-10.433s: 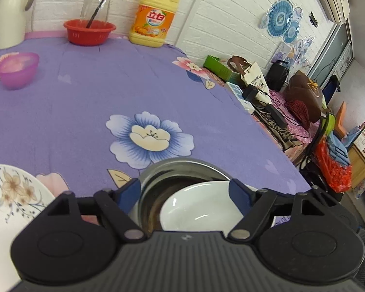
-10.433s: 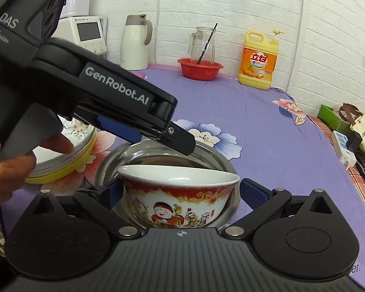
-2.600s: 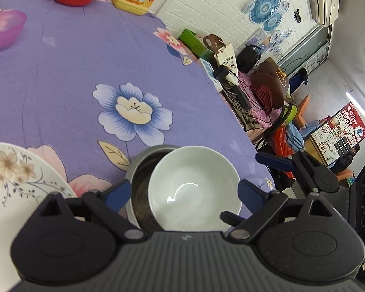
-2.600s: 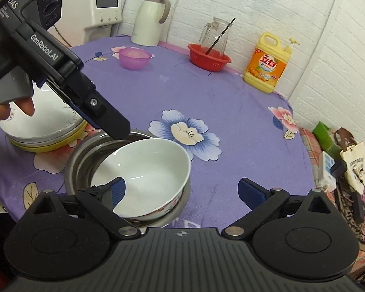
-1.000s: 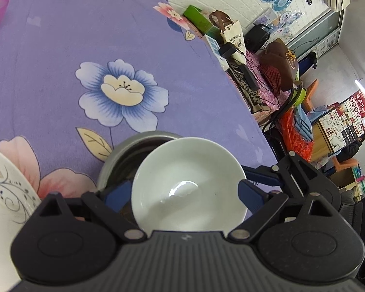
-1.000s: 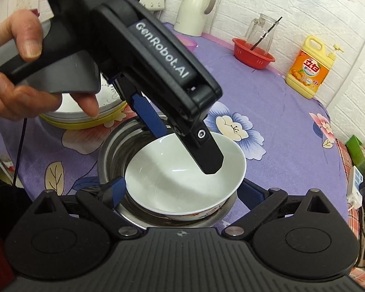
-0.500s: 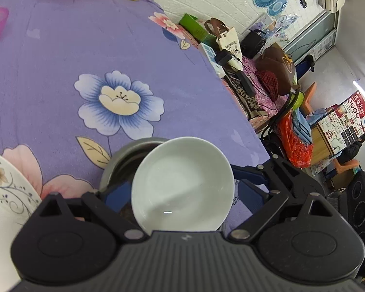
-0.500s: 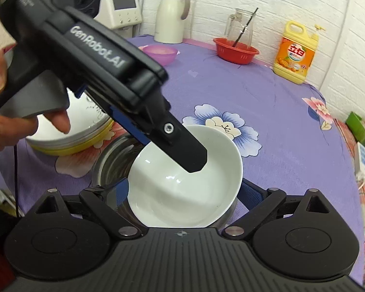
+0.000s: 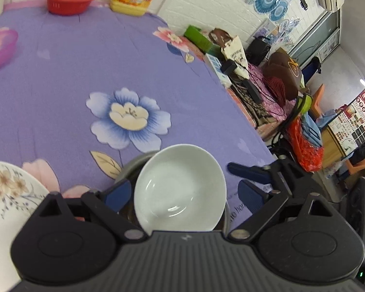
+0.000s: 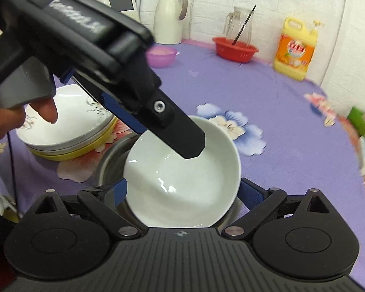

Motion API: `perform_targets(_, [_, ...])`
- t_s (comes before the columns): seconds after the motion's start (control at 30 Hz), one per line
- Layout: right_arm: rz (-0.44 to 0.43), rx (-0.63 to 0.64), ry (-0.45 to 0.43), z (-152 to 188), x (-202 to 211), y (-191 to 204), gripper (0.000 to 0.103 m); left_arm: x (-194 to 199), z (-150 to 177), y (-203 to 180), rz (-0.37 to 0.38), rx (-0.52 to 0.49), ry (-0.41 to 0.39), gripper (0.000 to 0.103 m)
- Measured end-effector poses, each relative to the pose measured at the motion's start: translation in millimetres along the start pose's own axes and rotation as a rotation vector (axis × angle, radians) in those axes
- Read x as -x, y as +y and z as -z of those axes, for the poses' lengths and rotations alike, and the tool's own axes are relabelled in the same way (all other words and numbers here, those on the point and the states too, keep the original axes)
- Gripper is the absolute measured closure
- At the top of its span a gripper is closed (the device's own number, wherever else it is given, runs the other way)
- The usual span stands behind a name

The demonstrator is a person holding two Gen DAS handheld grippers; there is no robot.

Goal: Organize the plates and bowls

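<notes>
1. The table (image 10: 292,126) wears a purple cloth printed with large flowers and carries everything below.
2. A stack of plates (image 10: 60,146) stands on the table's left side. The top plate is white with a fine floral print and is empty, and the bottom one is yellow.
3. A steel basin (image 10: 109,160) sits just beside the stack. The white bowl (image 10: 182,189) is over its mouth and hides most of the inside.
4. The white bowl is tipped, its near rim standing above the basin's edge. Inside it is plain, glossy, white and empty. Whether its base touches the basin cannot be told.
5. A red basket (image 10: 233,48) at the far edge holds a clear glass jug with a dark rod in it. A yellow detergent bottle (image 10: 295,51) stands near it.
6. A small purple bowl (image 10: 161,57) stands near a cream jug; its contents cannot be made out.
7. The right claw (image 10: 183,192) is spread wide, with a blue pad against each side of the white bowl's rim, holding it.
8. The left claw (image 9: 185,192), held in a person's hand (image 10: 17,119), stands wide and grips nothing. One black finger reaches over the bowl's hollow.
</notes>
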State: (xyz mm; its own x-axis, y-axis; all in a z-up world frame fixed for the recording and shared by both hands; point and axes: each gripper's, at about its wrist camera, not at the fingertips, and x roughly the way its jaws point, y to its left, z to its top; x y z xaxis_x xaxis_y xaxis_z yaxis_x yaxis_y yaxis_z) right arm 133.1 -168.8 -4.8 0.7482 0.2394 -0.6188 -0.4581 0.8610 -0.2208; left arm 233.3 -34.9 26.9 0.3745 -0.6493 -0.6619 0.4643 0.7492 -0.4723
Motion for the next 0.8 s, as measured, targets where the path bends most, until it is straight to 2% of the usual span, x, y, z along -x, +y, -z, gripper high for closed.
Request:
perform_targets(0.07, [0.073,0.069,-0.017,1,1,8,0.000,5,-2,-2,0.003,-0.011,-0.024,0.010])
perform_targets(0.1, [0.077,0.073,-0.021,1,0,8,0.000,7,-4,-2,0.006,-0.008,-0.038,0.010])
perform_targets(0.27, [0.004,-0.059,-0.050,-2,2,-11,0.000,15,-10,4,0.002,0.012,-0.077,0.010])
perform_targets(0.37, [0.026,-0.131,-0.119,-9,10,-27,0.000,17,-14,11,0.001,0.045,-0.098,0.010])
perform_targets(0.47, [0.068,-0.199,-0.135,-16,-3,-45,0.000,16,-16,16,-0.016,0.064,-0.109,0.010])
perform_targets(0.57, [0.053,-0.312,-0.151,-20,-18,-68,0.000,16,-15,20,-0.029,0.073,-0.118,0.010])
perform_targets(0.8, [0.042,-0.322,-0.081,-17,-47,-66,0.000,10,-17,29,-0.009,0.093,-0.102,0.010])
